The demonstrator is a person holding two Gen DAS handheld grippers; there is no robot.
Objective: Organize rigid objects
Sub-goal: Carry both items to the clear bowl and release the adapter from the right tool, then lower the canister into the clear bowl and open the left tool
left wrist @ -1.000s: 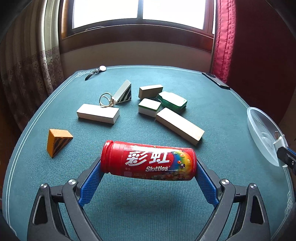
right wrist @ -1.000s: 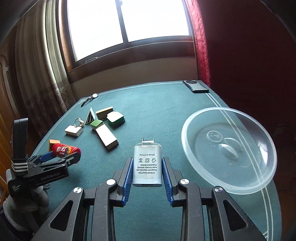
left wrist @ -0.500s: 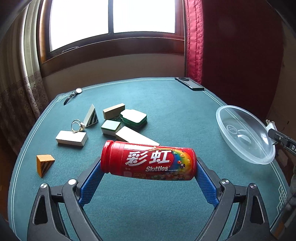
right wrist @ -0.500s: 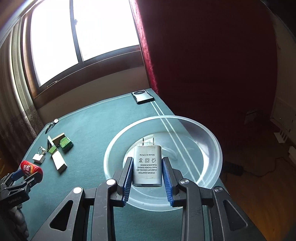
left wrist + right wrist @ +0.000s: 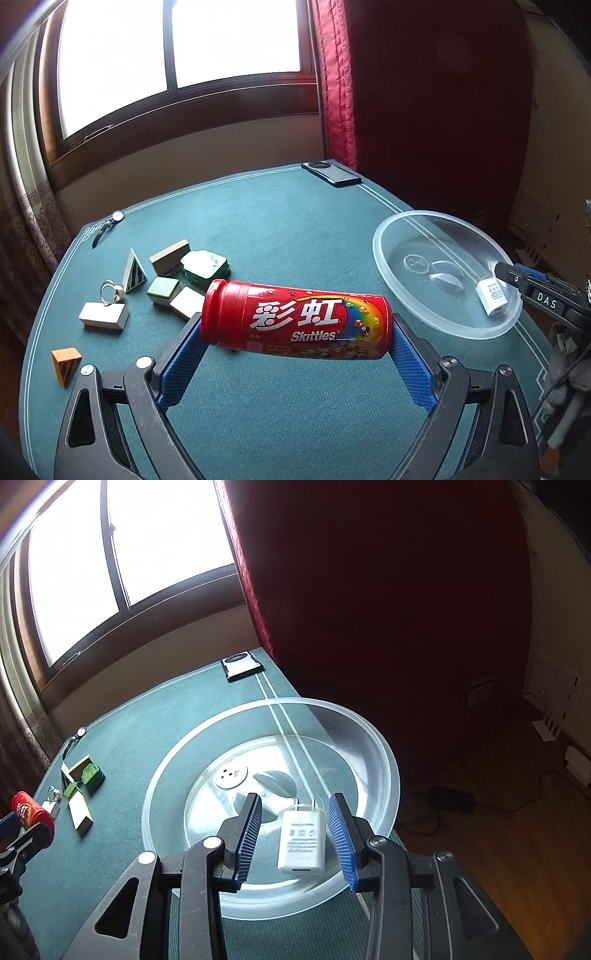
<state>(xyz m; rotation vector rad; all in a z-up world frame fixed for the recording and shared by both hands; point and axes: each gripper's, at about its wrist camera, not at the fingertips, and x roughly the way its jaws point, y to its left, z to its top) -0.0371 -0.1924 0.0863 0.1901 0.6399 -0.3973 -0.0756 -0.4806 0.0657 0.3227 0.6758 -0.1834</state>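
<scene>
- Two handheld grippers work over a green felt table [image 5: 295,236].
- The left gripper [image 5: 295,332] clamps a red Skittles canister [image 5: 295,325] end to end, held lying sideways above the felt.
- The right gripper [image 5: 295,834] has its jaws opening, pads clear of the white power adapter [image 5: 302,842], which lies inside the clear plastic bowl [image 5: 384,760].
- Wooden blocks [image 5: 103,319] and a green tin [image 5: 203,265] are clustered at the table's left.
</scene>
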